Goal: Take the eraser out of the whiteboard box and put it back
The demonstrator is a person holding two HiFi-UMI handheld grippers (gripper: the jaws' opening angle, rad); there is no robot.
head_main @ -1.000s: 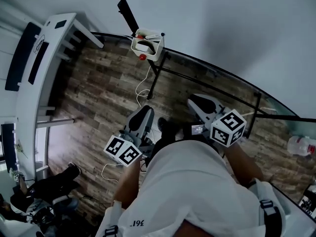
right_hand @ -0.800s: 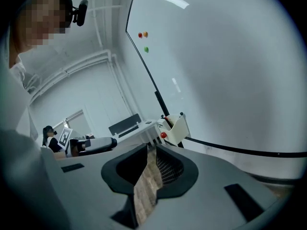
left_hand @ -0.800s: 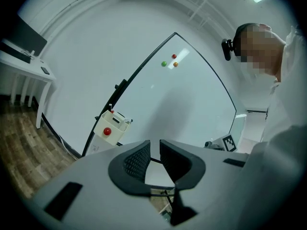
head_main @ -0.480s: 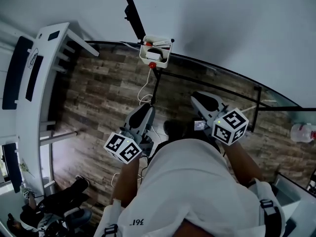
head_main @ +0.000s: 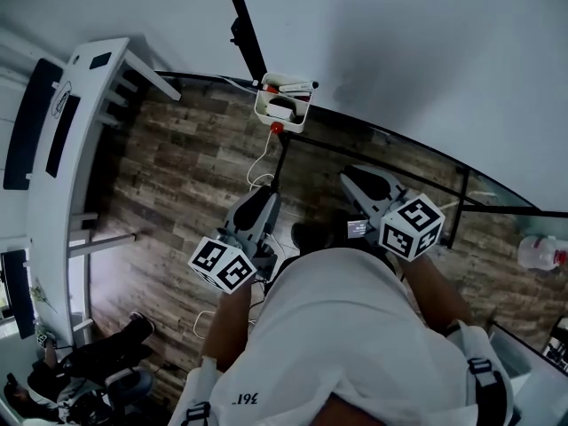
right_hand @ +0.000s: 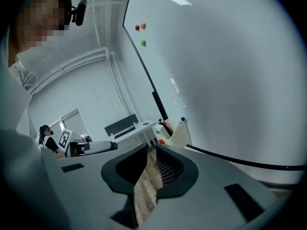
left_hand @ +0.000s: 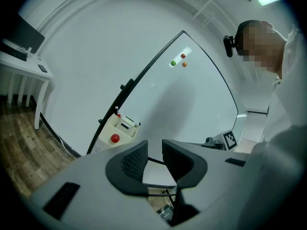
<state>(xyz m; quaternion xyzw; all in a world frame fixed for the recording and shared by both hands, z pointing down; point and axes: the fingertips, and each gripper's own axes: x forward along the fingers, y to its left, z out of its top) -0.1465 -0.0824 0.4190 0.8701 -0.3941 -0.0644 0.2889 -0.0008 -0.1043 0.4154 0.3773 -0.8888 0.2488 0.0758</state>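
Observation:
The cream whiteboard box (head_main: 284, 105) hangs on the lower edge of the whiteboard (head_main: 417, 51), with a red magnet (head_main: 277, 127) on its front. The eraser (head_main: 282, 110) lies inside it under a marker (head_main: 294, 86). My left gripper (head_main: 264, 197) points at the box from well short of it. Its jaws have just been opening, and nothing is between them. In the left gripper view the box (left_hand: 118, 132) lies ahead, up and left of the left gripper (left_hand: 154, 156). My right gripper (head_main: 357, 181) also stands off, with a narrow empty gap. The box (right_hand: 175, 132) shows just beyond the right gripper (right_hand: 150, 153).
A white desk (head_main: 82, 122) stands at the left. The whiteboard's black stand bars (head_main: 373, 145) cross the wooden floor (head_main: 177, 167) below the box, and a white cable (head_main: 257, 162) trails there. Three small magnets (left_hand: 181, 60) sit high on the board. A person sits at the bottom left (head_main: 80, 375).
In the head view the box has slid down and to the right, nearer to both grippers. Both grippers keep about the same place in the picture.

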